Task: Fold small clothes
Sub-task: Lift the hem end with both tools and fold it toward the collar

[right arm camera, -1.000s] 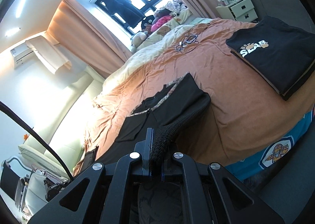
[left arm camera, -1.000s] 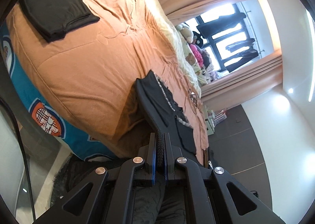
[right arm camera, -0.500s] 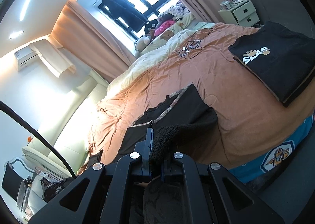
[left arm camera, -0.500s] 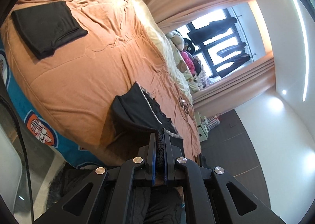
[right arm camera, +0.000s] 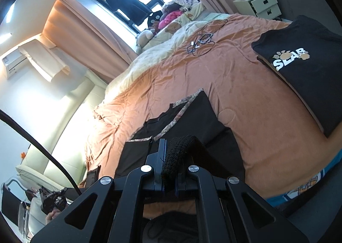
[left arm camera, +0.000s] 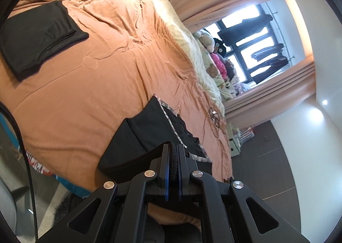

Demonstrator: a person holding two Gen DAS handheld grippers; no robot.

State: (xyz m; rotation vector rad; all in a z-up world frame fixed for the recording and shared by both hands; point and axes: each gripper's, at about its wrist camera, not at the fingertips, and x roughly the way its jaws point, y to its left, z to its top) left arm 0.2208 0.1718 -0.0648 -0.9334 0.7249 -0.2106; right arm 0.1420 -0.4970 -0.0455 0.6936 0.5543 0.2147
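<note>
Black knit waistband, ribbed and thick, is pinched in both my tools: my left hand-held gripper is clamped on one end of it, my right hand-held gripper on the other. The small black garment hangs from that band onto the orange bedspread near the bed's edge, its pale patterned trim showing. White letters reading "SLAB", with tan paw prints, sit on a folded black shirt to the right. Another folded black piece lies far up the bed. A tangle of cable near the pillows is too small to identify. Below my grippers the view is cut off.
</note>
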